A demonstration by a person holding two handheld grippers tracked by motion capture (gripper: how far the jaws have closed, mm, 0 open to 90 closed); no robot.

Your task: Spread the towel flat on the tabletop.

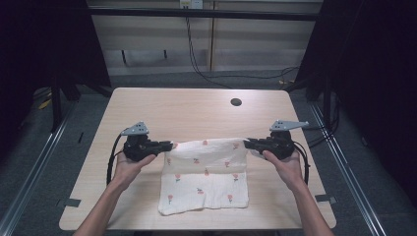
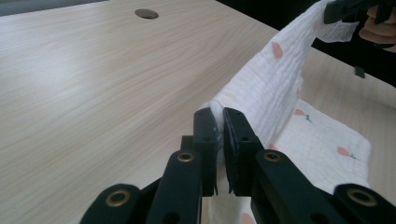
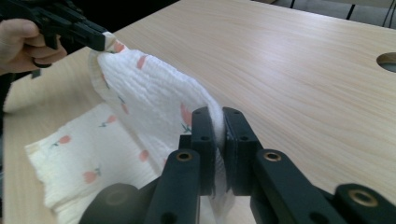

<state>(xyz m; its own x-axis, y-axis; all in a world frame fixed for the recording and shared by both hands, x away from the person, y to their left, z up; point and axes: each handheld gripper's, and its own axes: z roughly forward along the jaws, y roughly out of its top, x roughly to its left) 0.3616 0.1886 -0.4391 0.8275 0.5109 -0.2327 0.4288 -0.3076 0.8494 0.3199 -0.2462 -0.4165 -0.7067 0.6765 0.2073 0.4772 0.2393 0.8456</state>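
So here's the setup: a white crinkly muslin cloth with little orange flower prints (image 1: pixel 204 174) lies on the light wood-grain desk (image 1: pixel 187 110), and the person has a black two-jaw tool in each hand. The left tool (image 1: pixel 169 145) is clamped on the cloth's far left corner, and the right tool (image 1: pixel 247 143) is clamped on the far right corner. In both gripper views the jaws stand nearly together with a thin pinch of fabric squeezed between them, so both grips look solid.

The far edge of the cloth is lifted and stretched between the two tools, hanging just over the middle of the cloth, while the near half lies flat on the desk toward the person's side. From the left gripper view the raised part rises like a little sail up to the other tool.

My read: this is a fold in progress, the far edge being carried toward the near one. For the next move I'd say both hands have to travel together toward the near edge, keep the fabric taut so it doesn't sag or bunch, line up the corners, then let go. Uneven hands would probably skew the fold.

There's also a round dark cable hole (image 1: pixel 236 102) at the desk's far side, well apart from everything.
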